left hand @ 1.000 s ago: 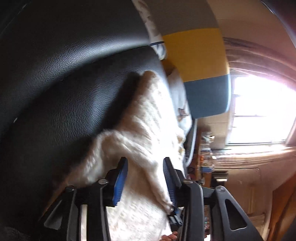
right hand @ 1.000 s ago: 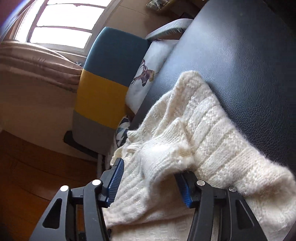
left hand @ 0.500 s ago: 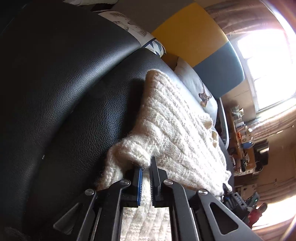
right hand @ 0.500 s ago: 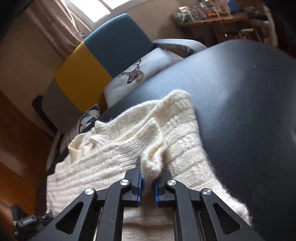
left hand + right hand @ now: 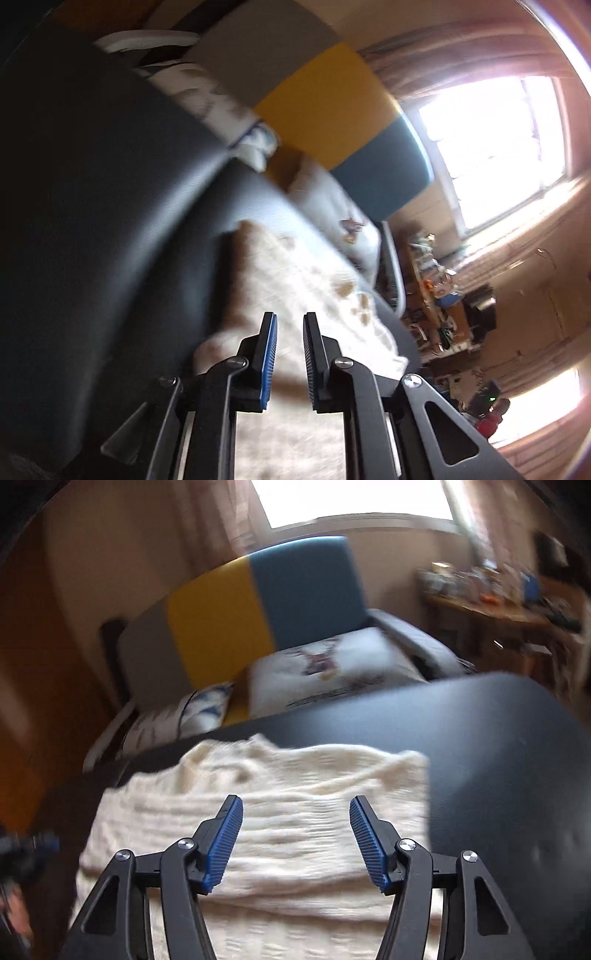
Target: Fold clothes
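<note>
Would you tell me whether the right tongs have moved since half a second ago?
Yes. The right tongs have let go of the cream sweater, opened wide and pulled back from its fold towards the near edge of the black surface.

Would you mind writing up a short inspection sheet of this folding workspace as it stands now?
Surface: black leather top, bare beside the garment.
Job's things: cream knit sweater lying spread on it, blurred.
Clutter: nothing seen on the top.
Grippers: left gripper narrowly open, nothing visibly held; right gripper wide open over the sweater.
Cables: nothing seen.
Surroundings: grey, yellow and blue chair with deer-print cushion, cluttered wooden shelf, bright window.
</note>
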The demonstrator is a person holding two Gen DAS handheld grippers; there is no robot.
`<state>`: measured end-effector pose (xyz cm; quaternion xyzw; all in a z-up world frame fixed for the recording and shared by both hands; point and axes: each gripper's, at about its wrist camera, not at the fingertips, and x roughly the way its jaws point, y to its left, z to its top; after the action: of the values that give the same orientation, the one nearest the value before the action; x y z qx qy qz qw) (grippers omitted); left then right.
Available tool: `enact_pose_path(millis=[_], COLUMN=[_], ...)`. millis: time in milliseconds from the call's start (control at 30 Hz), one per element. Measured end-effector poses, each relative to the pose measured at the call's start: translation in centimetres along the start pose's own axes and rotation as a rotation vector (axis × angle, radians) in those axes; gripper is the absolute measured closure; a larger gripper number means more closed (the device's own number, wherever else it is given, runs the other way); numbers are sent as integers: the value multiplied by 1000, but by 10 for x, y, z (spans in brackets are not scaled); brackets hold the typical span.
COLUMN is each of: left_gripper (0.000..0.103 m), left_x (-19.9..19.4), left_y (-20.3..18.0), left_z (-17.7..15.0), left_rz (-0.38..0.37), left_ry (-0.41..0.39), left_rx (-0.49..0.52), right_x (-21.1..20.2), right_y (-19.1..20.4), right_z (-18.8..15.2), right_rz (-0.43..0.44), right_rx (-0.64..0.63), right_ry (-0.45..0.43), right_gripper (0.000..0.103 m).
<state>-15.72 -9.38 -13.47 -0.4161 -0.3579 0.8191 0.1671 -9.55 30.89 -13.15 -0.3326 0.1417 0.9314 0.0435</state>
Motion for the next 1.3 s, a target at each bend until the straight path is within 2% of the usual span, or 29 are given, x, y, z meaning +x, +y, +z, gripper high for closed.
enact_pose_path(millis=[67,133,200,233,267,333,400,500,667,767,900,967,1067,1133,1167,1300], left_gripper=[90,87,94,100,101,102,96,89,89,89,90,91,89,88,87,87], left_x=[24,51,73,76,73,69,68,61,83,80,100,102,78,55,43,20], left_y=[-15,-13,0,11,12,11,1,-15,-26,-8,3,1,-3,-4,-4,-9], left_z=[7,6,4,0,-2,-1,5,20,61,76,77,76,74,62,54,12], left_rz=[-1,98,193,194,182,156,134,121,180,212,270,280,232,159,113,78], left_ry=[19,74,141,131,118,106,105,77,86,130,177,176,117,77,61,50], left_rx=[38,67,87,80,86,97,116,205,298,281,340,361,332,331,338,459], right_x=[18,35,50,58,64,59,57,53,48,58,79,95,92,87,85,106], right_y=[27,39,35,27,19,11,14,26,58,75,78,75,76,74,75,107], right_z=[-1,-6,-16,-24,-32,-40,-37,-28,-10,-4,-3,-13,-13,0,9,47], right_rz=[20,6,-16,-27,-35,3,-5,-2,59,76,80,86,111,188,273,661], right_rx=[-84,-127,-105,-77,-51,-34,-51,-107,-195,-249,-248,-238,-268,-228,-191,-82], right_ry=[42,81,130,159,182,137,153,154,120,133,180,251,260,258,257,346], right_gripper=[37,36,36,36,35,35,35,36,35,33,33,29,28,28,28,23])
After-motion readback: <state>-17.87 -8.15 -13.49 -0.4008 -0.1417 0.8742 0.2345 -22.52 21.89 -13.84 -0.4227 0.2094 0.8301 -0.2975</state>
